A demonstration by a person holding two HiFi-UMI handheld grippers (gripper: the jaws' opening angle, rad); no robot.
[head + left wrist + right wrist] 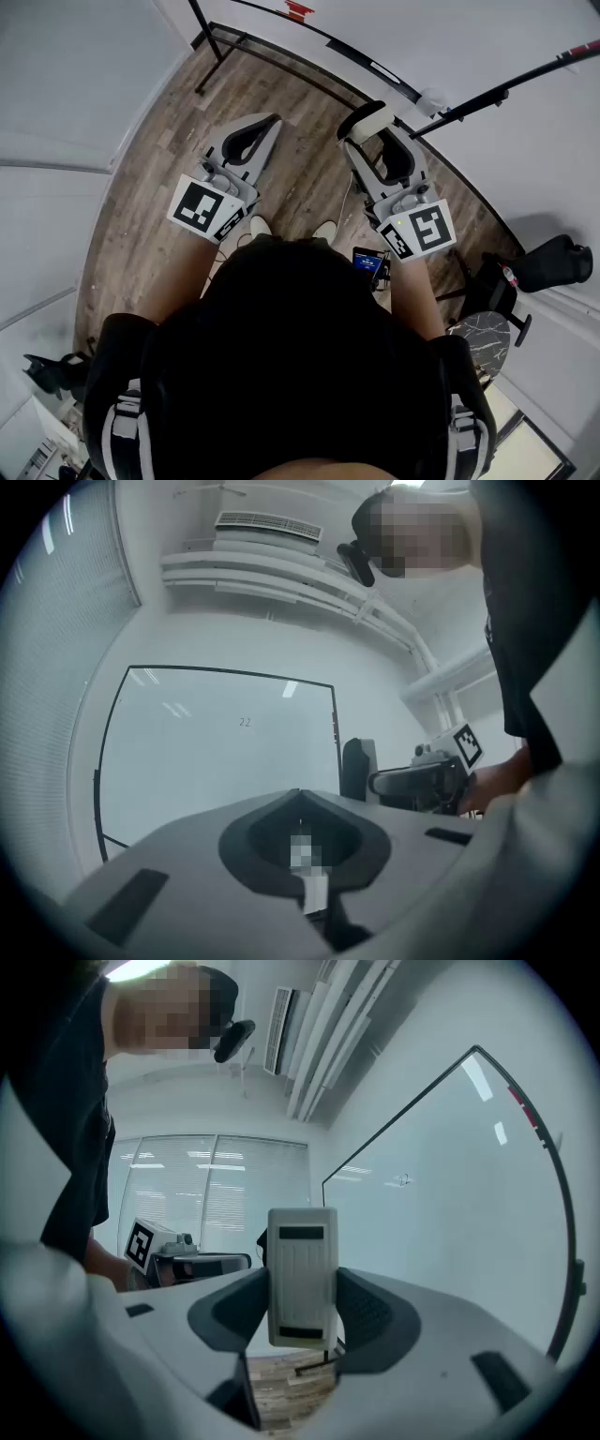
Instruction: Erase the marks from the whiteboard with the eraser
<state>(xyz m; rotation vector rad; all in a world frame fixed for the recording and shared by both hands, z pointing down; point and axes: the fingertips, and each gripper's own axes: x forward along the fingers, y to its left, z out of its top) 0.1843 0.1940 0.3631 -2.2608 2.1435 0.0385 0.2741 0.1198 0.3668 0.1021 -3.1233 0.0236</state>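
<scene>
The whiteboard (216, 752) stands ahead of me in a black frame, with a small dark mark (245, 722) near its middle. The same mark (403, 1180) shows in the right gripper view on the board (450, 1213). My right gripper (302, 1283) is shut on a white ribbed eraser (302, 1274), held upright and short of the board. In the head view the eraser (367, 120) sits at the tips of the right gripper (373, 131). My left gripper (300, 799) is shut with nothing in it, and it (265, 125) hangs to the left over the wood floor.
The board's black stand legs (220, 47) rest on the wood floor, and a red item (298, 9) lies on its lower rail. A black bag (553, 262) and a small round marbled table (483, 337) stand at the right. A wall-mounted air unit (267, 524) hangs high.
</scene>
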